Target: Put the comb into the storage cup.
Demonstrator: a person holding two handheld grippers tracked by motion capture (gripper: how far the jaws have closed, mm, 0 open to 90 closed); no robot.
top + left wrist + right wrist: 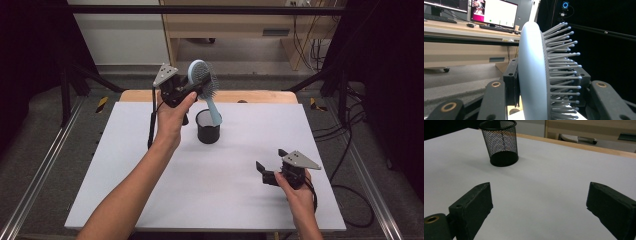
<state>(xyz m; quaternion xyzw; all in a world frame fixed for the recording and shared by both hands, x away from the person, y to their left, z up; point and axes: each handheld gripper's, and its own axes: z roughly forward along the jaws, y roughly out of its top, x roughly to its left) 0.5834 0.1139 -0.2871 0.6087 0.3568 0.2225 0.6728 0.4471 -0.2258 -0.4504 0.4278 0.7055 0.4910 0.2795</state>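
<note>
Standing a little back of the middle of the white-topped counter [210, 175], a black wire-mesh cup [208, 127] is the one thing resting on the surface, upright with its mouth open. Raised above it, the left claw [196, 89] is clamped on the head of a pale blue plastic hairbrush with grey ball-tipped bristles [204, 80]; the left hand [172, 117] holds that claw near the counter's far edge. From the high view the brush handle slants down to the cup, its tip at or just past the rim, though whether it touches the mesh cannot be told. In the left gripper view the brush head [536, 72] stands on edge between the two black jaws, smooth back to one side and bristles to the other. The right claw [272, 165] sits low near the counter's front right, held by the right hand [295, 192], its jaws spread wide with nothing between them; in the right gripper view bare white surface runs from the jaws to the cup [500, 142]. Broad open surface lies on every side of the cup. Black cables [345, 145] trail over the floor to the right of the counter.
</note>
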